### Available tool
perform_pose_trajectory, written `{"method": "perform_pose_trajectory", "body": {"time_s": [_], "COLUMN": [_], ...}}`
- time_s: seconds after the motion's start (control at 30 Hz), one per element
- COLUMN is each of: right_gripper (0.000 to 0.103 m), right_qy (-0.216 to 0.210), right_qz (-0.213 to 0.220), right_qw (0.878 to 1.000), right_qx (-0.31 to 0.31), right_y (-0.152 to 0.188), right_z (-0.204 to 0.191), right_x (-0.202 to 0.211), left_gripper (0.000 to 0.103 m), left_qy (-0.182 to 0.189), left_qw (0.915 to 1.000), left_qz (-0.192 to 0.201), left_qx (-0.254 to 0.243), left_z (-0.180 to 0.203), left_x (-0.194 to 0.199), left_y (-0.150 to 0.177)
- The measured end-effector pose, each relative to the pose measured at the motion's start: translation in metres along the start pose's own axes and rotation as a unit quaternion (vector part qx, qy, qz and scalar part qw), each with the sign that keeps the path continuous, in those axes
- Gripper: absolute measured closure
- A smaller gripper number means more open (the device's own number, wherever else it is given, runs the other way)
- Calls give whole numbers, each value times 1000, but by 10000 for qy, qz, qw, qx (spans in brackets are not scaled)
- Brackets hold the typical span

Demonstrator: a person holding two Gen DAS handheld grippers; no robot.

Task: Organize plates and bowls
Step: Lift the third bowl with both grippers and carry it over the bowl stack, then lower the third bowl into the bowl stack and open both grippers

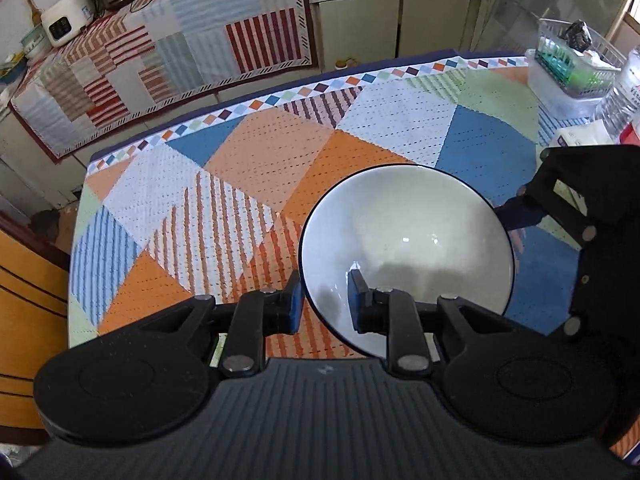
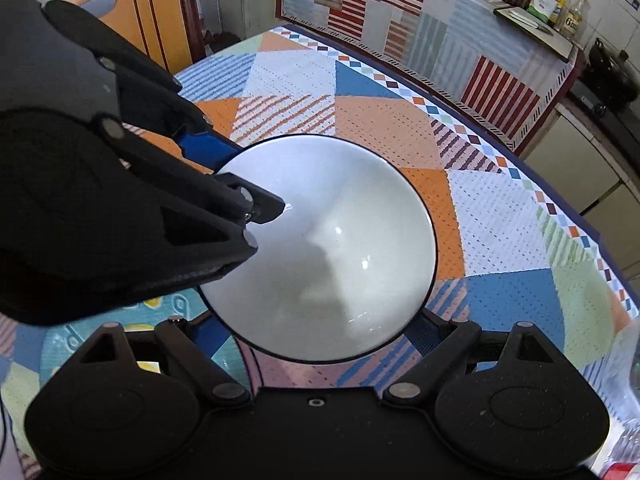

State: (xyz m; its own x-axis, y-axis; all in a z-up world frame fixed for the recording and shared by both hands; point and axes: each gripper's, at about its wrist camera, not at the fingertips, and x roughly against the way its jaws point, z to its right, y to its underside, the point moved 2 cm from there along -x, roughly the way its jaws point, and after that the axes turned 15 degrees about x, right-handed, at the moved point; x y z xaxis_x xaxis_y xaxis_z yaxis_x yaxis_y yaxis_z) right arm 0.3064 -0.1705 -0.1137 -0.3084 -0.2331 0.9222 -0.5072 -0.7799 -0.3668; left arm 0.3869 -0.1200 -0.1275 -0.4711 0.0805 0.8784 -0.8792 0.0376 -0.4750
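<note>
On tablecloth | left gripper fingers straddle bowl rim (ungripped) | right gripper spread wide

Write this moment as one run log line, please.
left gripper: straddles bowl rim, gap visible | right gripper: open, under bowl's near side | bowl: white, upright, empty | below: table

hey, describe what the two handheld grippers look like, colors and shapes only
Both the left gripper and the right gripper are matte black plastic with blue pads on the fingers. Each has a ribbed base flanked by two round discs, plus angled linkage bars joined by silver rivets. No cables, sleeves or markings are visible.
</note>
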Motion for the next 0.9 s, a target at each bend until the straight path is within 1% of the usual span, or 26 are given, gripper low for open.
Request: {"method": "perform_pose_trajectory", "body": {"time_s": [0.07, 0.13, 0.2, 0.3, 0.43, 0.57, 0.73, 0.9], "right_gripper": [10, 10, 10, 10, 10, 10, 9, 9], "right_qy": [55, 125, 162, 181, 124, 153, 198, 379], "right_qz": [-33, -53, 93, 349, 699, 981, 1345, 1456], "right_qw": [10000, 9999, 9998, 9986, 9963, 9940, 9901, 9886], "right_qx": [26, -32, -107, -341, -491, -455, -343, -103], "right_y": [1, 4, 7, 13, 21, 31, 41, 52], "right_z": [3, 4, 5, 5, 3, -2, -4, -12], "right_x": [-2, -5, -4, 2, 20, 43, 74, 100], "left_gripper": [82, 82, 79, 79, 76, 72, 69, 66], "left_qy": [-8, -173, -116, 21, 222, 422, 578, 636], "left_qw": [10000, 9997, 9996, 9996, 9991, 9984, 9974, 9973], "left_qz": [62, 196, 253, 220, 232, 245, 241, 137], "left_qx": [56, 37, 66, 195, 275, 296, 352, 349], "left_z": [1, 3, 3, 0, -8, -15, -23, -30], "left_x": [-2, -2, 1, 11, 32, 57, 84, 106], "left_y": [1, 3, 4, 4, 5, 8, 16, 29]}}
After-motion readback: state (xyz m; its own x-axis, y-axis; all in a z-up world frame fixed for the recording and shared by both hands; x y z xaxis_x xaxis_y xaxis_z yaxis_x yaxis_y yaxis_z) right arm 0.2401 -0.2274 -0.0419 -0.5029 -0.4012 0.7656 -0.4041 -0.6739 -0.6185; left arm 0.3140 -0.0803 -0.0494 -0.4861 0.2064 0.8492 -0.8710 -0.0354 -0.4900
